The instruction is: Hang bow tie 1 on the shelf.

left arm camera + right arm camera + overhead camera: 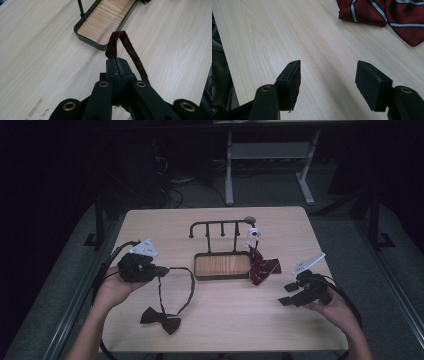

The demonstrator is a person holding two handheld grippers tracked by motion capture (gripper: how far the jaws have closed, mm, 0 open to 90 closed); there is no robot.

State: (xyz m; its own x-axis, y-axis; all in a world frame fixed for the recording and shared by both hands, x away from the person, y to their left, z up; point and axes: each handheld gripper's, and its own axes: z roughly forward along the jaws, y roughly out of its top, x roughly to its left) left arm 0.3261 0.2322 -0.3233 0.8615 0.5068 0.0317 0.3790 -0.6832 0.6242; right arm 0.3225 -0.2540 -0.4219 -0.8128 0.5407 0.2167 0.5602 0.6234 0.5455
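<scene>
A dark maroon bow tie (160,320) lies near the table's front edge, and its neck strap (191,287) loops up to the left. My left gripper (162,270) is shut on that strap (128,46), which arches out above the closed jaws. A black rack with a wooden base (222,265) stands mid-table, its base corner (105,21) just ahead of the left gripper. A red striped tie (261,268) lies against the rack's right side. My right gripper (286,294) hovers open over bare table, with the striped tie (384,13) farther ahead.
A small white clip-like object (253,234) hangs at the rack's right post. The pale wooden table (300,330) has bare room in front and at the right. Desk legs and cables stand on the floor beyond the far edge.
</scene>
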